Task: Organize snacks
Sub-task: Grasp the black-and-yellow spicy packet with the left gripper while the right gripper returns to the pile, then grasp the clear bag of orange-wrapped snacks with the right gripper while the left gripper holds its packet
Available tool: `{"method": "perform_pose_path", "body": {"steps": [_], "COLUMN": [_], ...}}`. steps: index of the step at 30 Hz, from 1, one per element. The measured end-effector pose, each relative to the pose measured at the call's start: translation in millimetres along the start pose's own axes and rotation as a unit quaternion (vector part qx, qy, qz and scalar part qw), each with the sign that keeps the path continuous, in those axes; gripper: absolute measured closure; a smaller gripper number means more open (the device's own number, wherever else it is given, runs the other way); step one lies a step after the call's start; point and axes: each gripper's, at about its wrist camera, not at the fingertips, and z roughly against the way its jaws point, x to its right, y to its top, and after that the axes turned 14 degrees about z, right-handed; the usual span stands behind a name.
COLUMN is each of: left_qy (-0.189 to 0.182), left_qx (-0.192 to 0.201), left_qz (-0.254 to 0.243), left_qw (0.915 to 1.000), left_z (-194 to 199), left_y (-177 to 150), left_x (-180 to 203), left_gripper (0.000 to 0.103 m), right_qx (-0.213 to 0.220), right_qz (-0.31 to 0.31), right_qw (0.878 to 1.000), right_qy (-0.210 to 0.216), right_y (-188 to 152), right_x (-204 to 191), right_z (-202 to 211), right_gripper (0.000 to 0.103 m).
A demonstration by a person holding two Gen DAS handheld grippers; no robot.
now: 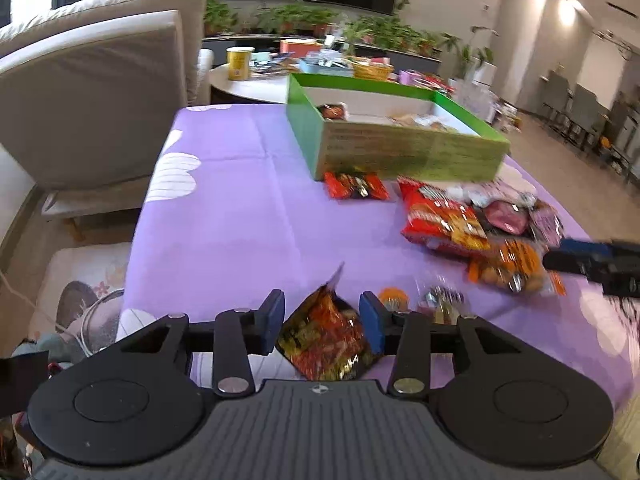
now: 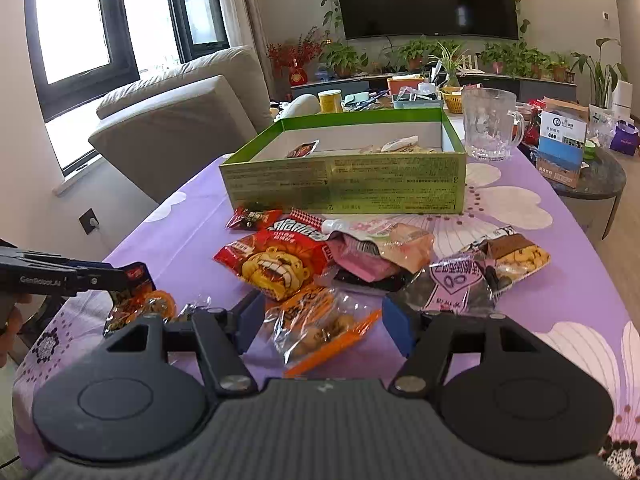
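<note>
The left gripper (image 1: 322, 322) has a red-and-yellow snack packet (image 1: 326, 340) between its blue pads, both pads against the wrapper, clamped on it above the purple table (image 1: 224, 200). The right gripper (image 2: 324, 320) stands apart, an orange-edged bag of round snacks (image 2: 320, 324) lying untouched between its fingers. Ahead of both sits the green box (image 2: 344, 184), with a heap of packets just before it.
</note>
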Motion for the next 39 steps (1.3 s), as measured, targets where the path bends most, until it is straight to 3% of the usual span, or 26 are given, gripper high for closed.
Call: {"method": "perform_pose_path", "body": {"steps": [3,5,7,11,13,16,30,36,39], "left_qy": [-0.005,0.012,0.017,-0.014,-0.025,-0.055,-0.061,-0.055,-0.054], "left_qx": [-0.010,-0.010,-0.014,-0.011,-0.010,-0.009,0.045,0.048,0.049], "left_qz": [-0.020,-0.022,-0.006,0.039,0.061,0.098,0.091,0.091,0.092], "left_qw": [0.9997,0.9996,0.9997,0.9991,0.9978,0.9936,0.9930,0.9931,0.9932], "left_z": [-3,-7,-12,-17,-18,-15,6,7,5], "left_y": [-10,-14,-14,-9,-8,-8,0,2,4], "left_x": [0,0,-3,-15,-22,-33,-20,-20,-20], "left_gripper": [0.062,0.062,0.062,0.065,0.088,0.098,0.102,0.102,0.102], "right_qx": [-0.003,-0.004,-0.006,-0.012,-0.013,-0.016,-0.046,-0.046,-0.039], "right_qz": [-0.005,-0.009,-0.012,-0.009,-0.008,-0.006,-0.035,0.060,0.076], "right_qw": [1.000,1.000,1.000,1.000,1.000,1.000,0.998,0.997,0.996], "right_qy": [-0.002,-0.003,-0.003,-0.005,-0.004,0.000,0.027,-0.019,-0.020], "right_y": [-2,-4,-6,-8,-9,-11,-8,-6,-9], "right_x": [0,0,0,-1,-2,-3,-13,-33,-32], "right_z": [0,0,0,0,0,-1,-33,-48,-46], "right_gripper": [0.051,0.051,0.051,0.051,0.051,0.051,0.050,0.050,0.051]}}
